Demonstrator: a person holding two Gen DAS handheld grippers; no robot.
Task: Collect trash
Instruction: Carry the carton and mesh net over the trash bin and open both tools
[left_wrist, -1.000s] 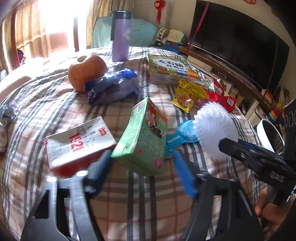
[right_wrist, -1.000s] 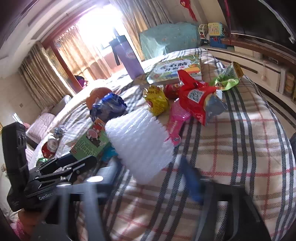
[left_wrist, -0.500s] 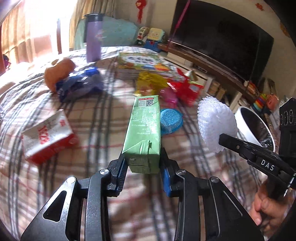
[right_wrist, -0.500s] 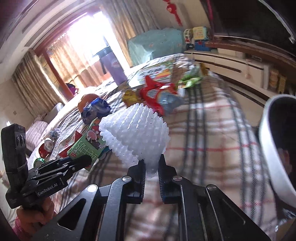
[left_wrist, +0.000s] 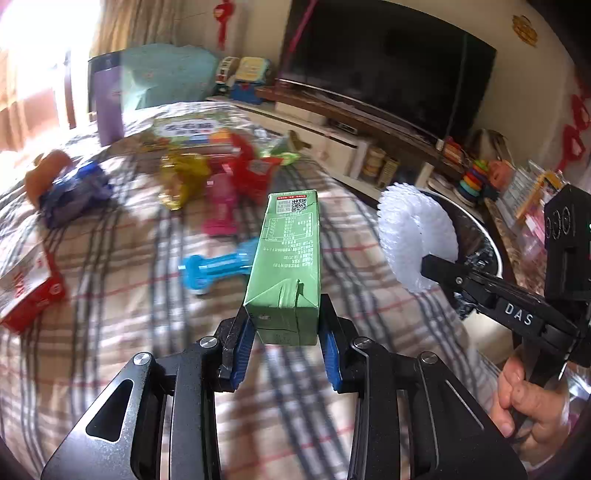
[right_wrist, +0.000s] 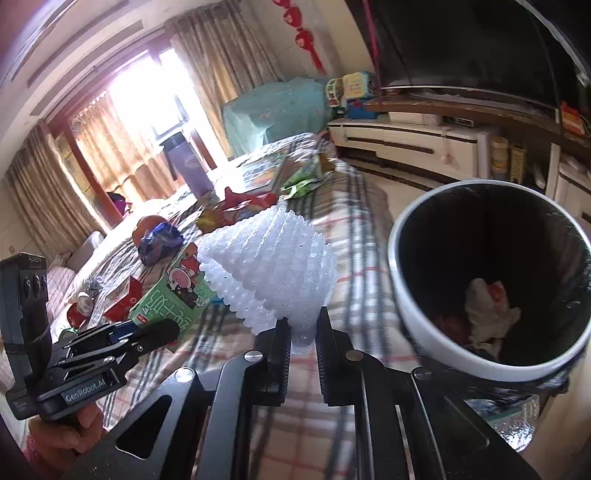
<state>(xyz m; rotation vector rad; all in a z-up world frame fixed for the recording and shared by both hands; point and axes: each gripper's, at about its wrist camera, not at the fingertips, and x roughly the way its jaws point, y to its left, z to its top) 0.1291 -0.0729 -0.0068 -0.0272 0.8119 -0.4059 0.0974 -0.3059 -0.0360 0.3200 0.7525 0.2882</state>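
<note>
Left tool (left_wrist: 287, 338) clamps green carton (left_wrist: 288, 266) – level | right tool (right_wrist: 301, 338) pinches white foam net (right_wrist: 273, 266) – beside bin (right_wrist: 480, 354)

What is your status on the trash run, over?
Left gripper shut on green carton. Right gripper shut on white foam net. Bin open beside the right gripper, some trash inside. Nothing blocking.

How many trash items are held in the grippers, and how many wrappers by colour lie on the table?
Held carton: 1, green carton
Held foam net: 1, white foam net
Blue wrapper: 1
Pink wrapper: 1
Yellow wrapper: 1
Total: 5
</note>
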